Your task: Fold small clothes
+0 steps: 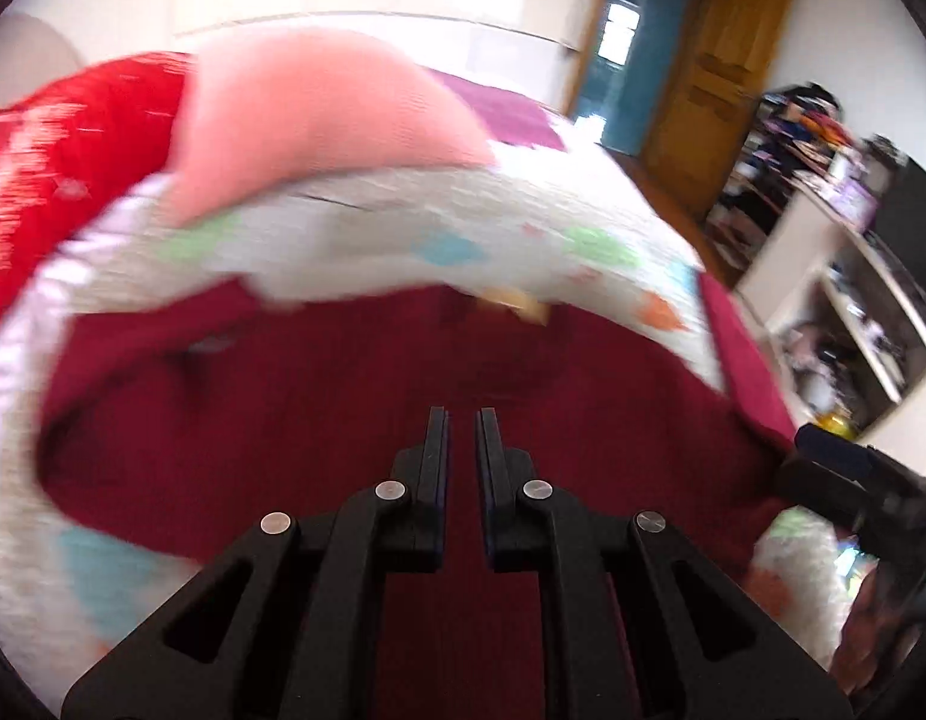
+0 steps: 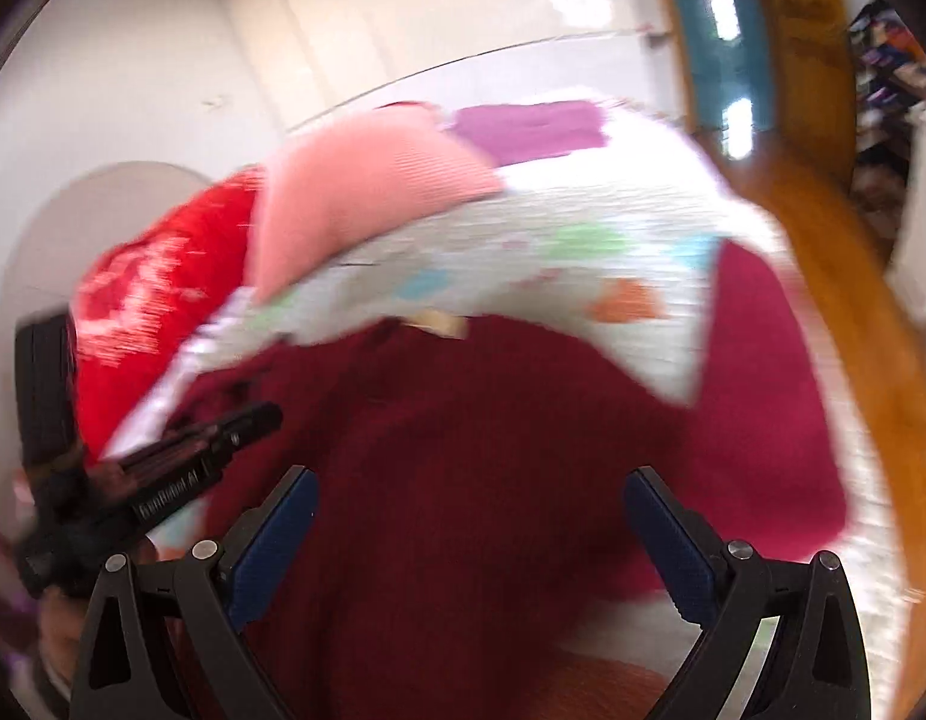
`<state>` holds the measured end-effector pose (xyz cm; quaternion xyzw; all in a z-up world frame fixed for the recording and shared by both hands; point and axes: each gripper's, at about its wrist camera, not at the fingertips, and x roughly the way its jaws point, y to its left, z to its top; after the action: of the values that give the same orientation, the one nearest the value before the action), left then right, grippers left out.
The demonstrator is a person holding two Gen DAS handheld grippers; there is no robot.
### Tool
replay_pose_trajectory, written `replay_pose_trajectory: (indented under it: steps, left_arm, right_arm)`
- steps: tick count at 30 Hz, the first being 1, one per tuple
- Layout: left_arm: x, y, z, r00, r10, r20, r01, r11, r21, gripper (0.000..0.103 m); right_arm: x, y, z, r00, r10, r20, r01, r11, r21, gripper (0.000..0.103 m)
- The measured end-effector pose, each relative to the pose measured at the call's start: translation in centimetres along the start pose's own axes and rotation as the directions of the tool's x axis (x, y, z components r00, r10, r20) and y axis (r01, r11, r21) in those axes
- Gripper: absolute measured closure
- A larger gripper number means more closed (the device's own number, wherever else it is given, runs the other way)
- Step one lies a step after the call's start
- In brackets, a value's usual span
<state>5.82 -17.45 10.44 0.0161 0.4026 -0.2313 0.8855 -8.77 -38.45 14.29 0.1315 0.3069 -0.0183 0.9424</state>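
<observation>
A dark red knitted garment (image 1: 319,420) lies spread on a white bed cover with coloured patches (image 1: 463,228); it also shows in the right wrist view (image 2: 463,450). My left gripper (image 1: 461,420) hovers over its middle with the fingers almost together, a narrow gap between them and nothing held. My right gripper (image 2: 469,480) is wide open above the garment, empty. The left gripper (image 2: 163,468) shows at the left of the right wrist view, and the right gripper (image 1: 847,474) at the right of the left wrist view. Both views are motion-blurred.
A pink garment (image 1: 319,114), a bright red one (image 1: 61,150) and a purple one (image 1: 511,114) lie at the far side of the bed. A wooden door (image 1: 721,78) and cluttered white shelves (image 1: 853,276) stand to the right. Wooden floor (image 2: 871,330) lies beyond the bed edge.
</observation>
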Motion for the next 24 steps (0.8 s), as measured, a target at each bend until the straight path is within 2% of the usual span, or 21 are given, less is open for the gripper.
replay_pose_trajectory:
  steps: [2,4,6,7,9,10,13,16,18,19,20,21,22,23,24]
  left_arm:
    - [-1.1,3.5,-0.3,0.994,0.107,0.018,-0.107,0.994,-0.03,0.086]
    - [-1.6,7.3,-0.9,0.976,0.214,0.031,-0.211,0.974,-0.077,0.066]
    - [-1.3,11.6,-2.1,0.959,0.284,0.01,-0.279,0.947,-0.156,0.064]
    - [-1.1,13.2,-2.8,0.955,0.297,-0.01,-0.294,0.938,-0.186,0.064]
    - [0.1,16.1,-4.0,0.945,0.322,-0.061,-0.327,0.916,-0.234,0.064]
    - [0.9,17.5,-4.6,0.934,0.344,-0.099,-0.357,0.9,-0.249,0.064]
    - [2.1,19.4,-5.9,0.939,0.315,-0.137,-0.342,0.895,-0.285,0.064]
    - [2.1,19.3,-6.2,0.942,0.315,-0.119,-0.336,0.899,-0.282,0.064]
    - [2.1,19.2,-6.0,0.939,0.324,-0.115,-0.343,0.902,-0.264,0.064]
    - [2.2,19.1,-6.2,0.939,0.325,-0.112,-0.344,0.903,-0.258,0.064]
    - [2.4,19.1,-5.9,0.939,0.324,-0.11,-0.342,0.904,-0.257,0.064]
    - [2.4,19.1,-5.9,0.941,0.321,-0.108,-0.338,0.905,-0.259,0.064]
    - [2.3,19.2,-6.0,0.943,0.315,-0.106,-0.332,0.905,-0.267,0.064]
    - [2.2,19.3,-6.0,0.944,0.312,-0.107,-0.33,0.904,-0.273,0.064]
    - [2.2,19.5,-6.0,0.945,0.31,-0.107,-0.328,0.903,-0.278,0.064]
  right_arm:
    - [2.1,1.9,1.4,0.995,0.096,-0.031,-0.095,0.995,0.03,0.002]
    - [5.2,4.6,2.7,0.978,0.192,-0.079,-0.188,0.981,0.047,0.002]
    - [8.9,7.8,3.8,0.959,0.259,-0.117,-0.255,0.965,0.055,0.002]
    - [10.5,9.1,3.8,0.95,0.282,-0.133,-0.276,0.959,0.062,0.002]
    - [14.3,11.6,4.1,0.919,0.353,-0.173,-0.337,0.934,0.116,0.002]
    - [16.1,12.5,4.1,0.907,0.376,-0.191,-0.352,0.924,0.15,0.002]
    - [21.8,14.5,4.3,0.879,0.408,-0.246,-0.349,0.903,0.25,0.002]
    - [26.1,14.8,4.3,0.885,0.387,-0.26,-0.293,0.896,0.335,0.002]
    - [27.0,14.9,4.7,0.899,0.375,-0.225,-0.281,0.89,0.359,0.002]
    - [26.9,15.1,5.1,0.9,0.389,-0.198,-0.304,0.883,0.357,0.004]
    - [27.1,15.6,5.4,0.891,0.409,-0.199,-0.325,0.879,0.35,0.008]
    - [27.3,16.2,5.4,0.883,0.415,-0.22,-0.33,0.881,0.34,0.019]
    - [27.3,16.5,5.3,0.873,0.425,-0.24,-0.336,0.88,0.335,0.023]
    - [27.5,16.7,5.1,0.864,0.432,-0.259,-0.341,0.88,0.33,0.023]
    - [27.8,16.7,4.8,0.864,0.425,-0.27,-0.331,0.883,0.333,0.024]
